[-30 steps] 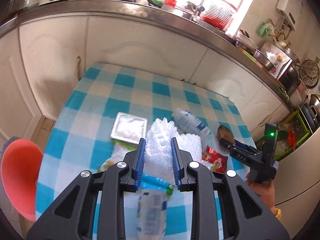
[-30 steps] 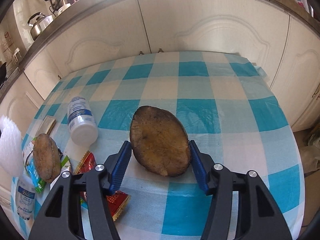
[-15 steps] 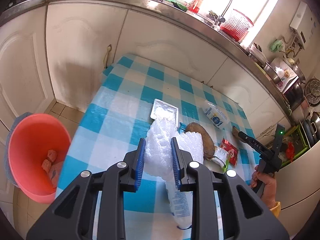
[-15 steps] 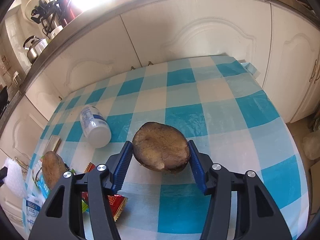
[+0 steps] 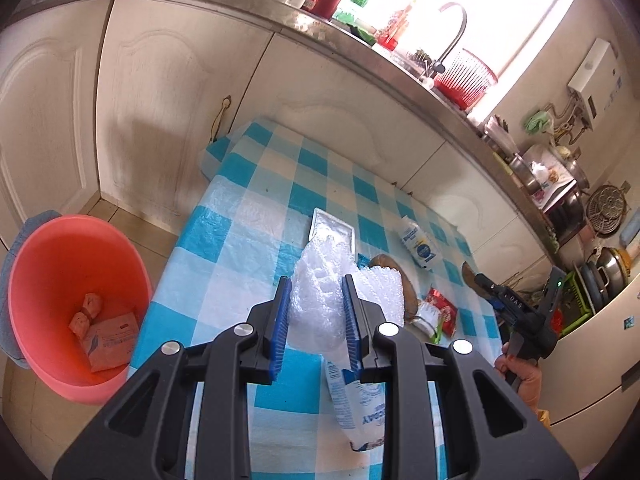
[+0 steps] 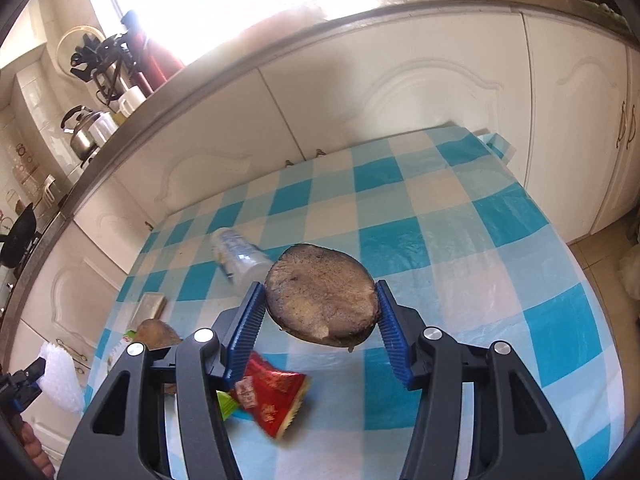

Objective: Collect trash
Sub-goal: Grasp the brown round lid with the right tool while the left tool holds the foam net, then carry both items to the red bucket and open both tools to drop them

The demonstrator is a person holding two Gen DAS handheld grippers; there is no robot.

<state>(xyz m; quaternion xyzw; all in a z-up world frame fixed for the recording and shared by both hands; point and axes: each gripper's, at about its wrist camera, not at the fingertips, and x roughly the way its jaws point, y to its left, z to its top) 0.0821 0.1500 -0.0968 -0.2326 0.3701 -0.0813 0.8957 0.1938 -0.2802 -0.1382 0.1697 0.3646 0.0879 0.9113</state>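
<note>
My left gripper point(image 5: 316, 280) is shut on a crumpled white bubble wrap point(image 5: 320, 308) and holds it above the left part of the blue-checked table point(image 5: 248, 208). A pink bucket point(image 5: 60, 264) with paper scraps inside stands on the floor to the left of the table. In the right wrist view my right gripper point(image 6: 319, 285) is shut on a brown potato half point(image 6: 320, 300), which hangs clear above the cloth. The left wrist view shows the right gripper point(image 5: 486, 286) at the table's right edge, in a person's hand.
On the cloth lie a white tray point(image 5: 332, 228), a plastic bottle point(image 5: 418, 242), a second brown potato half point(image 6: 156, 334), a red wrapper point(image 6: 272, 396) and a white printed bag point(image 5: 360, 408). White cabinets and a loaded counter run behind the table.
My left gripper has carried the bubble wrap leftwards, and the bucket has come fully into view. My right gripper has lifted the potato half off the cloth.
</note>
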